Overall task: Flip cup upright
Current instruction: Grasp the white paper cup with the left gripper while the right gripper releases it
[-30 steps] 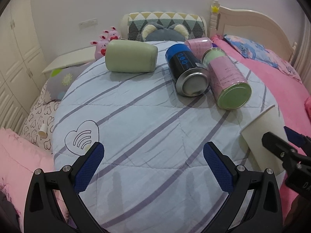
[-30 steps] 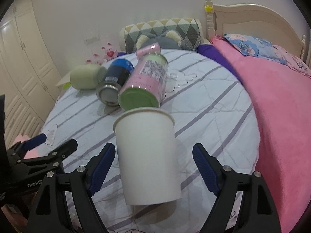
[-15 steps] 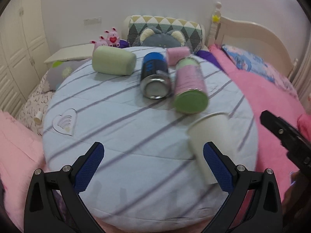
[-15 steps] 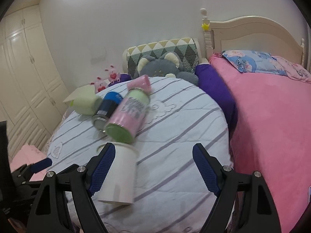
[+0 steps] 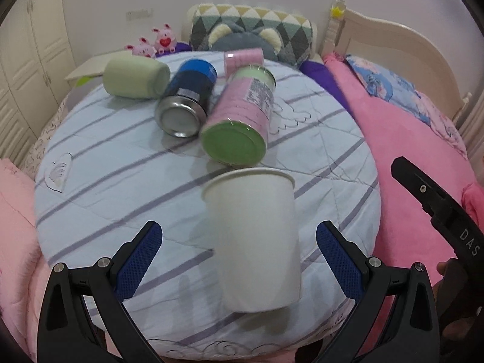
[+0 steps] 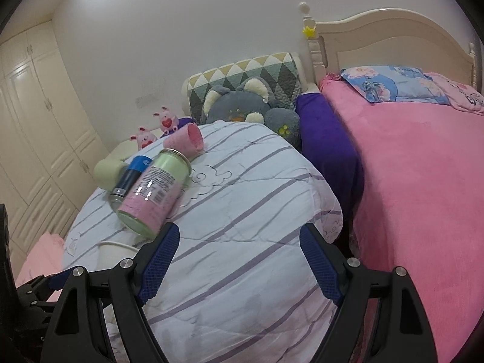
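A white paper cup lies on its side on the striped round cushion, its open mouth facing away from me. My left gripper is open, its blue-padded fingers on either side of the cup without touching it. In the right wrist view only the cup's rim shows, to the left of the left finger. My right gripper is open and empty above the cushion, to the right of the cup.
A pink-and-green can, a blue can, a pale green cup and a small pink cup lie beyond the white cup. A pink bed is to the right, plush toys and a pillow behind, wardrobes at left.
My left gripper has swung right and now frames the white cup. My right gripper has pulled back and to the right, so the cup has slid out past its left finger.
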{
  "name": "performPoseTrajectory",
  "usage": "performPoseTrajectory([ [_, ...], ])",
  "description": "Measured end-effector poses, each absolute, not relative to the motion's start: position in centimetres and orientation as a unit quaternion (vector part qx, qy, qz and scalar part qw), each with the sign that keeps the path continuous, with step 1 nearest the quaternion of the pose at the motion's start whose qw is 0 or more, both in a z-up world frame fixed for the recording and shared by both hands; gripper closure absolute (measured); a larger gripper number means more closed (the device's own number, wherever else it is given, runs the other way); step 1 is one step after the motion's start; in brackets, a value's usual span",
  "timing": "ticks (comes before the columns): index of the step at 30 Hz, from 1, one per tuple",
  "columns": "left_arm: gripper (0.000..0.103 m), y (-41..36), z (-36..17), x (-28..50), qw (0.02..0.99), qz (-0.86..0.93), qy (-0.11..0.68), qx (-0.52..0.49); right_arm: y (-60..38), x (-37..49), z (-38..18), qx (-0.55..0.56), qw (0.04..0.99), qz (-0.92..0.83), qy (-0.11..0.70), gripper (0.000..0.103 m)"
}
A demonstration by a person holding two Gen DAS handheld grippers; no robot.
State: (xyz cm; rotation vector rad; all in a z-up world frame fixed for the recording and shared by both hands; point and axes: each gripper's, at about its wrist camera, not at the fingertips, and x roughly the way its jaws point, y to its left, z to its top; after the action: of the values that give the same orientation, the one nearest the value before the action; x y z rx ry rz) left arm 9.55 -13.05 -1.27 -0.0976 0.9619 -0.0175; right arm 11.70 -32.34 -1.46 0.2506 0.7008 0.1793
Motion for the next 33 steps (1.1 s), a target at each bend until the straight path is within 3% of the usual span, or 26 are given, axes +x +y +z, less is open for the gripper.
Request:
performPoseTrajectory([
  [7,0.000,-13.4,-2.3,11.3,0.882,0.001,0.468,-0.055,-32.3,13.7,-3.4,0.122,0.917,0.117,0.362,0.020],
  [8,0.005,-13.2,-2.5,11.5,0.881,0.003,0.469,-0.057,-32.2,13.9,-3.6,0.123,0.915,0.121,0.365,0.020],
  [9,0.020,-13.1,-2.7,11.7,0.881,0.005,0.471,-0.055,-32.1,14.2,-3.8,0.123,0.913,0.125,0.368,0.020],
  [10,0.029,-13.1,-2.8,11.9,0.879,0.005,0.474,-0.056,-32.0,14.3,-3.9,0.123,0.912,0.127,0.370,0.020],
  [33,0.028,-10.1,0.5,10.3,0.924,0.024,0.382,-0.016,-27.7,13.1,-3.6,0.105,0.906,0.150,0.381,0.020],
])
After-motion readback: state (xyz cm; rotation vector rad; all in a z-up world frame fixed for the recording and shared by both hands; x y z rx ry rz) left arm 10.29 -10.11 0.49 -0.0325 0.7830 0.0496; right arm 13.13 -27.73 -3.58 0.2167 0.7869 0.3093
